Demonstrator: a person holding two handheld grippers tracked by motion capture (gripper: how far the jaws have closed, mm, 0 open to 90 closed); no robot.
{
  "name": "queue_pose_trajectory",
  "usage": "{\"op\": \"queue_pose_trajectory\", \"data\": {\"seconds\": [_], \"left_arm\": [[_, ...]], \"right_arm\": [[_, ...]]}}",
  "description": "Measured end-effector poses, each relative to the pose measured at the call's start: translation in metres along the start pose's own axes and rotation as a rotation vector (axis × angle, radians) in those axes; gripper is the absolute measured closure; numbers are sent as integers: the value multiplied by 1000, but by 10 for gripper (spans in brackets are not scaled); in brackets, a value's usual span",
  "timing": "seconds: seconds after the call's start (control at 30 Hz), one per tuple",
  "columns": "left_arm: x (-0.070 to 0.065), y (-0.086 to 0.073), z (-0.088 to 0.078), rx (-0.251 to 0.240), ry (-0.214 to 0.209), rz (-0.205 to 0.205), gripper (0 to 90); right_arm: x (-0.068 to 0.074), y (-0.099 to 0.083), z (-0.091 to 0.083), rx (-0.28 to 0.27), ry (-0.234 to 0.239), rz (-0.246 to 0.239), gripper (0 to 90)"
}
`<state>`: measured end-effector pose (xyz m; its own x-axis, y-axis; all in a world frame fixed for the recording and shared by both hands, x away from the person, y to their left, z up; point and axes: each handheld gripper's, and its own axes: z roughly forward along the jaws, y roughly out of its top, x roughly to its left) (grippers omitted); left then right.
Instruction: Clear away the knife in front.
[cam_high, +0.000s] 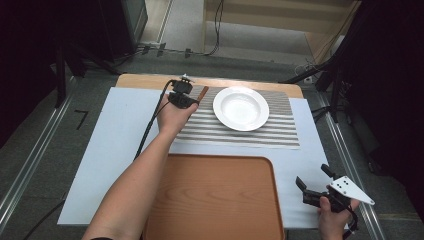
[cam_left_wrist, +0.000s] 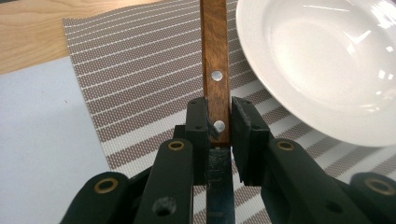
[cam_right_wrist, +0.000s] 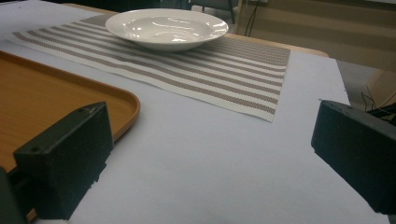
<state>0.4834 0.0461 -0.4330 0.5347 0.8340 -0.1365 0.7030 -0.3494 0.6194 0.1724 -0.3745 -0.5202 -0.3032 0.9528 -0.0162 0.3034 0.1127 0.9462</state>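
Lying straight ahead of the left gripper (cam_left_wrist: 218, 122), the wooden handle (cam_left_wrist: 215, 56) with 2 metal rivets runs lengthwise away from the jaws, which pinch its near end from both sides. It rests on the striped placemat (cam_left_wrist: 140, 70), with the white bowl (cam_left_wrist: 327, 60) just beside it on the gripper's right, close enough that any sideways swing would likely knock the rim. The likely next move is a lift or slide along that long axis. Well apart, beyond the wooden tray (cam_high: 215, 200), the right gripper (cam_high: 314, 181) hovers with jaws wide and empty above the pale table cover (cam_right_wrist: 224, 154).
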Motion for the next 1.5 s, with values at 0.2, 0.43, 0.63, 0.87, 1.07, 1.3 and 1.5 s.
{"op": "queue_pose_trajectory", "data": {"seconds": [0.2,0.43,0.63,0.87,1.07,1.3,1.5], "left_arm": [[-3,-6,-10,-7,-12,17,774],[-4,-17,-21,-12,-32,24,774],[-7,-27,-29,-21,-40,28,774],[-14,-42,-39,-28,-60,40,774],[-19,-50,-46,-36,-61,53,774],[-24,-63,-54,-43,-78,58,773],[-27,-76,-62,-45,-89,62,773]], "right_arm": [[0,0,0,1,-2,2,0],[1,0,0,5,-6,0,0],[1,0,0,6,-6,-3,0],[1,0,0,5,-7,1,0],[1,0,0,5,-6,-3,0],[1,0,0,4,-6,-2,0],[1,0,0,5,-7,-3,0]]}}
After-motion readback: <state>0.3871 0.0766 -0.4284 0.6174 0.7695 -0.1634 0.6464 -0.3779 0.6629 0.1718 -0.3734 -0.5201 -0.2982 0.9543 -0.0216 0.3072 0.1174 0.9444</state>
